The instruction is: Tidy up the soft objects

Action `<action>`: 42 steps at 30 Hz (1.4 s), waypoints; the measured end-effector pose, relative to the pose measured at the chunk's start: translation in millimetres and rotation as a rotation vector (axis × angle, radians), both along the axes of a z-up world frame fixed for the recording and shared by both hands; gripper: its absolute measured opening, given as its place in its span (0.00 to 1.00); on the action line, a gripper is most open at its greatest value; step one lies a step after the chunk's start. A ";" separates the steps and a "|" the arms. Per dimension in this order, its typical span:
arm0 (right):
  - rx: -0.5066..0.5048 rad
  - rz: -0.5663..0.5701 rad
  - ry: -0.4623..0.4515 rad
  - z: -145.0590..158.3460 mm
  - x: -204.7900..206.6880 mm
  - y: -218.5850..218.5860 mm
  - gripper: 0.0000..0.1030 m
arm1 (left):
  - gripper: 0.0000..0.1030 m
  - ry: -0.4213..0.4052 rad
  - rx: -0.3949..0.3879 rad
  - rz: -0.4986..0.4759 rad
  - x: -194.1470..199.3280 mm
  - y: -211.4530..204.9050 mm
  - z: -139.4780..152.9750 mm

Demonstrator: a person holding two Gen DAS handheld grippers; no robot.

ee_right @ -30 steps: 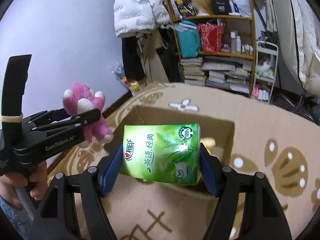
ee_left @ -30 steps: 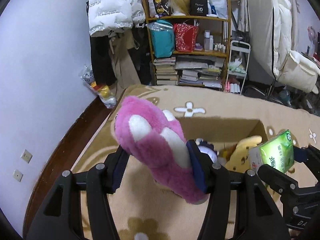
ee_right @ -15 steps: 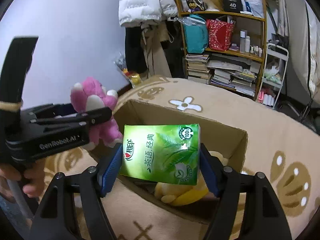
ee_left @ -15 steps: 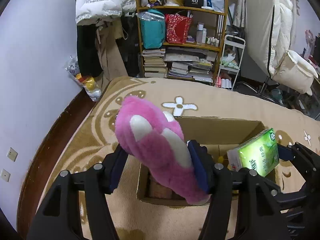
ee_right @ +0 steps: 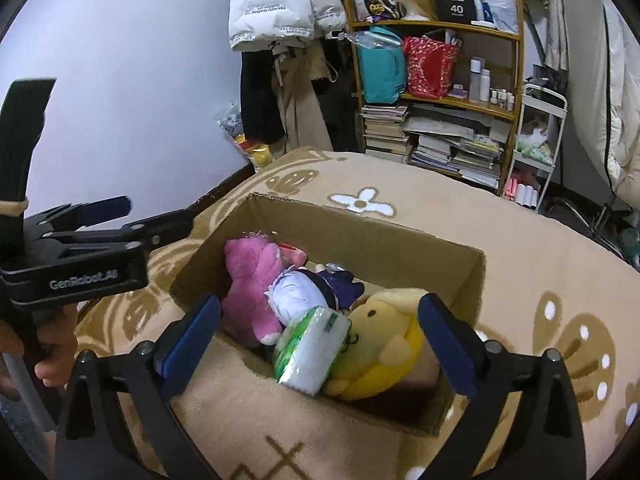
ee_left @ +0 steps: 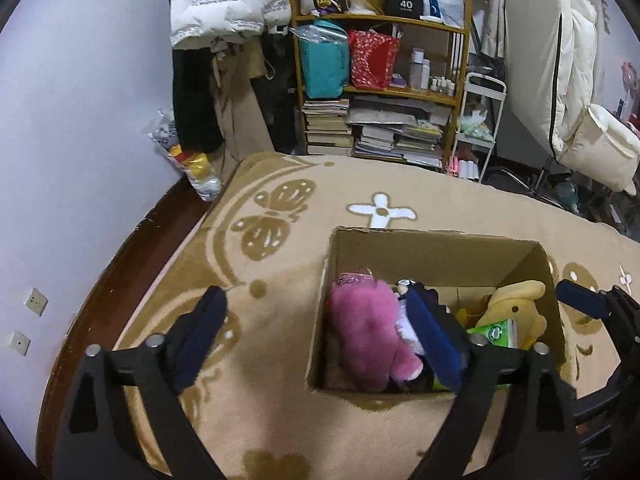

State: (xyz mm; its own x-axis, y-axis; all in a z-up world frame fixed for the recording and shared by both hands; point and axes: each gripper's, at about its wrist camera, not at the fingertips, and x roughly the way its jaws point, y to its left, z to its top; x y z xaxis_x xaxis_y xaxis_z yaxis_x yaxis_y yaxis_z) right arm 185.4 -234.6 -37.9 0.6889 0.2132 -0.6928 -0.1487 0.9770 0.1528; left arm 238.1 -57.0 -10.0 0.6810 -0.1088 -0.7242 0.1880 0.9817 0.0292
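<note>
- The left gripper (ee_left: 316, 332) has its jaws spread wide and holds nothing; its right finger hangs over the cardboard box (ee_left: 432, 248), its left finger over the carpet (ee_left: 280, 288) outside the box.
- Just ahead of that right finger, inside the box against its left wall, lies the pink plush toy (ee_left: 370, 340).
- The right gripper (ee_right: 320, 334) is likewise spread wide and empty, both fingers above the near edge of the box.
- Between its fingers and below them, the green tissue pack (ee_right: 312, 350) lies in the box, leaning on the yellow plush toy (ee_right: 380, 344) to its right.
- Slightly farther in, a white-and-purple plush (ee_right: 308, 292) sits between the pink toy and the yellow one.
- Far beyond both tools stands a bookshelf (ee_left: 380, 92), with a white jacket (ee_left: 224, 0) hanging to its left.
</note>
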 end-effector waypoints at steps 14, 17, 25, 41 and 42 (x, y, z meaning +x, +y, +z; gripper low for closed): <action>0.010 -0.046 -0.091 67.5 -73.8 -7.5 1.00 | 0.99 -0.120 -0.005 0.014 -81.4 27.8 59.6; 0.003 -0.062 -0.117 80.4 -92.4 -9.5 1.00 | 0.99 -0.120 0.035 0.000 -102.3 30.7 68.6; -0.007 -0.078 -0.176 105.0 -138.7 -10.9 1.00 | 0.99 -0.199 0.011 0.039 -149.3 47.0 94.4; 0.025 -0.110 -0.316 102.8 -222.5 -17.2 1.00 | 1.00 -0.327 0.006 0.096 -228.5 68.7 87.6; 0.032 -0.122 -0.323 98.9 -226.1 -18.9 1.00 | 0.99 -0.332 0.008 0.092 -231.9 67.7 84.6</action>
